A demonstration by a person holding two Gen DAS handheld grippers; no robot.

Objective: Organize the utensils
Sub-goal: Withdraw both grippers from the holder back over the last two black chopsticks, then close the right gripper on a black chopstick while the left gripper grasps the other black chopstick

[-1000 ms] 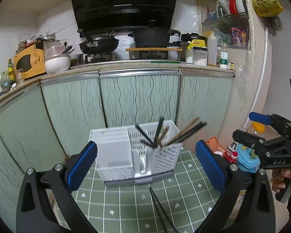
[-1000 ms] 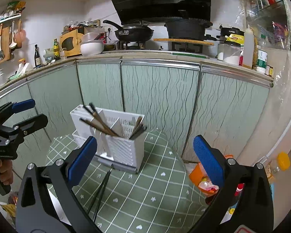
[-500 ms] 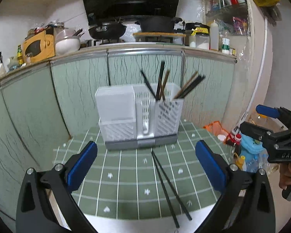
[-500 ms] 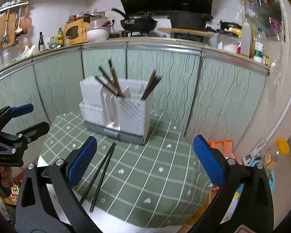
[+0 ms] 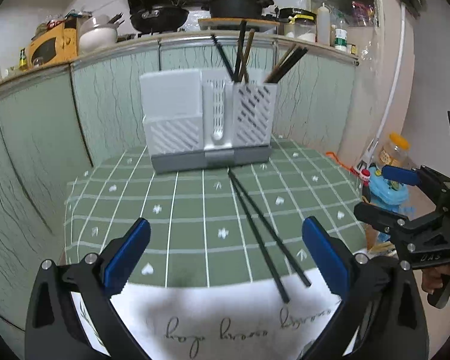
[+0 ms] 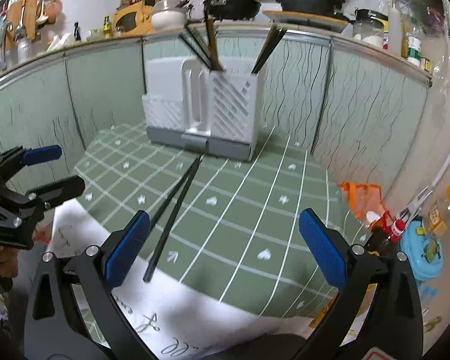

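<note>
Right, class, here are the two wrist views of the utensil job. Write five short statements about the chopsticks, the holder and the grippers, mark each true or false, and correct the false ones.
1. Two black chopsticks lie loose on the green checked tablecloth. True.
2. The white utensil holder is empty. False: several chopsticks stand in its right-hand compartments.
3. The left gripper is clamped on a chopstick. False: its jaws are wide open and hold nothing.
4. The right gripper is open and empty. True.
5. The loose chopsticks lie behind the holder. False: they lie in front of it, their far tips near its grey base.
</note>
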